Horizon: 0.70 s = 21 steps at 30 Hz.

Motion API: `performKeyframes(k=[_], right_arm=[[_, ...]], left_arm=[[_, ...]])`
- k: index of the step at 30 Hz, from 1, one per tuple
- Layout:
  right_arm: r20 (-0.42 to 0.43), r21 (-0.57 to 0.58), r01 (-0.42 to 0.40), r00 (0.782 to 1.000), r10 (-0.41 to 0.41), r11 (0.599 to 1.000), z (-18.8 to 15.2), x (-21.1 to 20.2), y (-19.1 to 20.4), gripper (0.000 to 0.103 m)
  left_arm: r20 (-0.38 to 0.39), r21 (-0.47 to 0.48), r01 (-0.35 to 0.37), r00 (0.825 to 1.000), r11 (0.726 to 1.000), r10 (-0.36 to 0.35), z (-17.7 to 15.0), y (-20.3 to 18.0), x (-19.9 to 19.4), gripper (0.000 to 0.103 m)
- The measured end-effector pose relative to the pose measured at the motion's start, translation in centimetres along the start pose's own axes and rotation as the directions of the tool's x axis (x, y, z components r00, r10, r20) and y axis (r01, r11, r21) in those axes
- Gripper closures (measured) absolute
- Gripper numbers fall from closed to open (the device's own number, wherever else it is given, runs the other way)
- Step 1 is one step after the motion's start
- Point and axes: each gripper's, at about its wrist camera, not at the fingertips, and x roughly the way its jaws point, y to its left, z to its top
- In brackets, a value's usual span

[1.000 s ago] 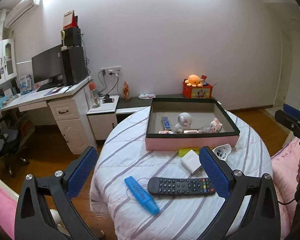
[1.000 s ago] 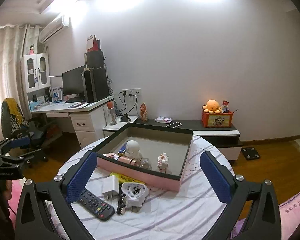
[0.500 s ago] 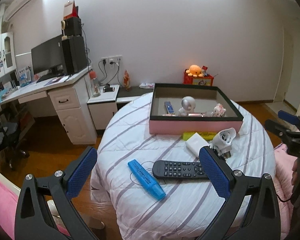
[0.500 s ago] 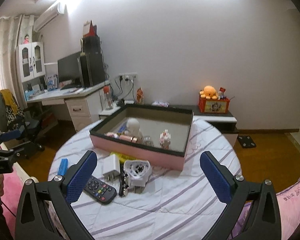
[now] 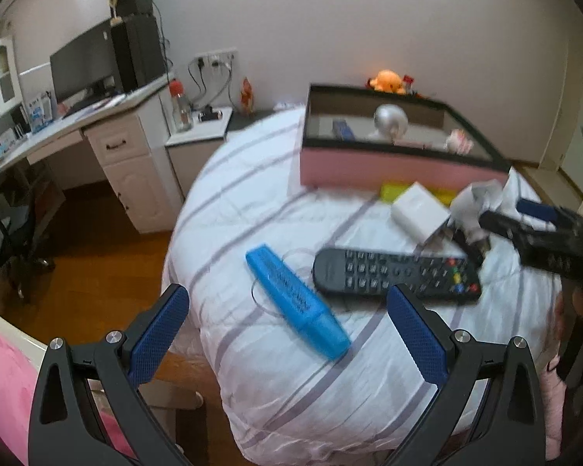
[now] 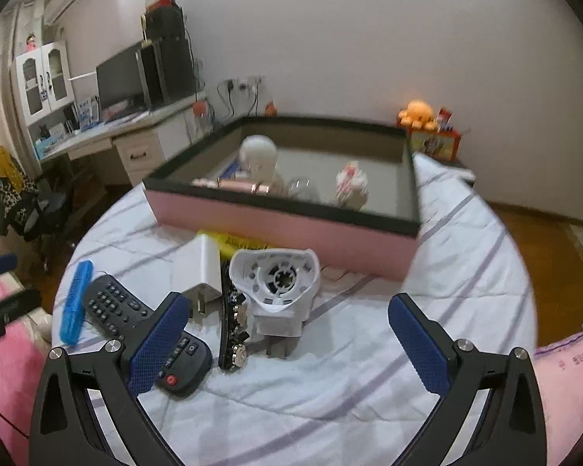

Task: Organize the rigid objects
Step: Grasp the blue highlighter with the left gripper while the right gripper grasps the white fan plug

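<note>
The pink box (image 6: 283,233) with the black rim sits at the far side of the round table (image 6: 447,330), and I read it as the collecting place: a white round-headed figure (image 6: 258,155), a small pink-and-white figure (image 6: 351,182) and a few blurred small items already lie inside it. What remains to sort lies on the striped cloth in front of it, close enough to lift straight over the near wall. The black remote (image 5: 396,275) lies flat near the table's middle, with the blue case (image 5: 295,303) angled just beside its left end. The white charger (image 5: 419,213) rests near the box wall, over a yellow item (image 5: 394,191) that shows only partly. The white fan-like shell (image 6: 274,283) stands tilted next to it, and a thin black strip (image 6: 231,322) runs between the 2.

I hold my left gripper (image 5: 287,338) spread wide above the near edge of the table, its 2 blue pads touching nothing; the blue case and the remote's end lie just ahead of it. My right gripper (image 6: 287,345) is likewise spread wide and carries nothing, aimed at the fan-like shell, with its left pad crossing over the remote only in the picture. I judge both are lined up for a first pick, not yet a grasp.
</note>
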Motion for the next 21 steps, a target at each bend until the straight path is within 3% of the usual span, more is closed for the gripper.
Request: performKeyframes(k=[3,5,11,16,18,21], right_arm=[[-0.047,0.016,-0.009,0.999,0.010,1.000,0.1,1.9,-0.4,0.017],[-0.063,0.029,-0.013,0.998,0.015,0.999,0.2,2.6,-0.7,0.036],[-0.121,0.036,-0.053,0.991,0.057,0.998,0.1,4.2,-1.3,0.051],[-0.114,0.022,-0.045,0.992,0.047,0.999,-0.1,3.7,-2.1,0.051],[-0.115,0.015,-0.020,0.993,0.022,1.000,0.0,3.6,-2.4,0.051],[-0.121,0.015,0.003,0.993,-0.001,1.000,0.1,3.6,-2.8,0.052]], left_arm=[[-0.031,0.001,-0.010,0.999,1.000,0.010,-0.5,0.2,1.0,0.000],[-0.050,-0.006,0.000,0.999,1.000,0.000,-0.7,0.3,1.6,0.000],[-0.101,0.016,-0.015,0.995,1.000,0.016,-1.0,0.1,3.6,0.000],[-0.107,-0.028,-0.055,0.993,0.998,0.051,-0.9,2.0,4.1,0.003],[-0.107,-0.044,-0.047,0.993,0.998,0.042,-0.9,2.6,4.3,0.020],[-0.120,-0.062,-0.010,0.993,0.998,0.002,-0.8,2.8,5.1,0.031]])
